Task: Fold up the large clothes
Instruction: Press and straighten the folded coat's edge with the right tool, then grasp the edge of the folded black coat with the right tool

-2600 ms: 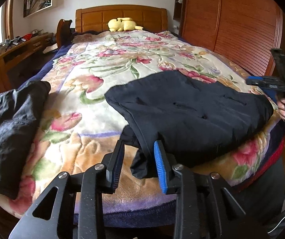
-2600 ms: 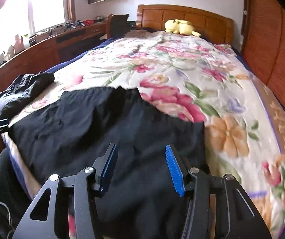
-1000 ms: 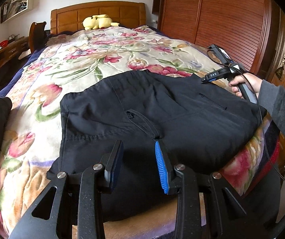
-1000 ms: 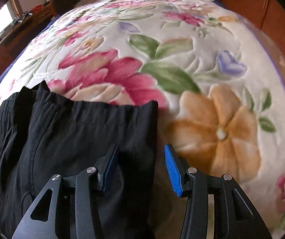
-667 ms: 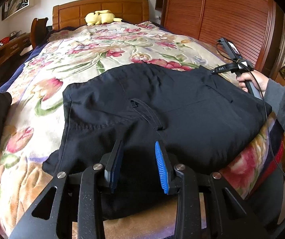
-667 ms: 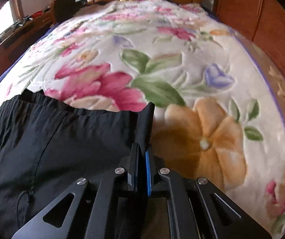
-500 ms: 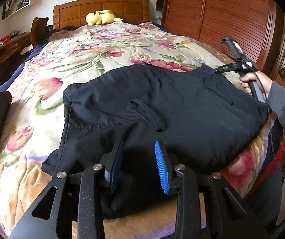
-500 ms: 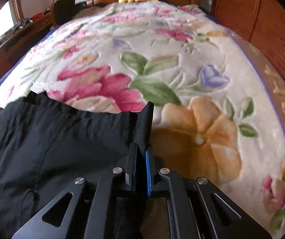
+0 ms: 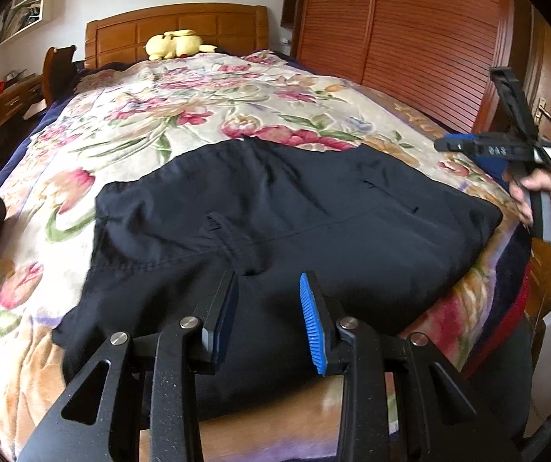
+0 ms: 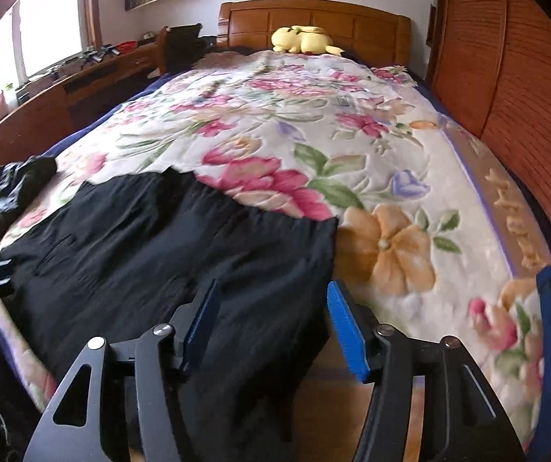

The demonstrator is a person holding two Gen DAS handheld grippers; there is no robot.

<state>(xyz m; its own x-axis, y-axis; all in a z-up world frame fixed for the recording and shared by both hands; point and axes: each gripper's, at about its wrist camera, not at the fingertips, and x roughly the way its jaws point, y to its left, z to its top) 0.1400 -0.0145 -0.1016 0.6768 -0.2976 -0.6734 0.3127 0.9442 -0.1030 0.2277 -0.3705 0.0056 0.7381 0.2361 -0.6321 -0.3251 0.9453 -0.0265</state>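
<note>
- Left wrist view: my left gripper [image 9: 267, 308] hovers with its jaws apart and nothing between them, over the near edge of the bed [image 9: 129, 142]. The black trousers [image 9: 275, 223] lie spread flat across the foot end, their lower part hanging over that edge.
- The right gripper [image 9: 443, 144] sits raised at the bed's right edge, clear of the cloth; from this view I cannot tell its state. White characters on its body are too small to read with confidence.
- Right wrist view: the right gripper [image 10: 271, 323] is spread wide and empty, above the trousers [image 10: 167, 254] near their waistband corner.
- Judgement: spreading looks done, no fold made yet. Next move: each gripper must pinch an edge to carry it over.
- No other writing legible.
</note>
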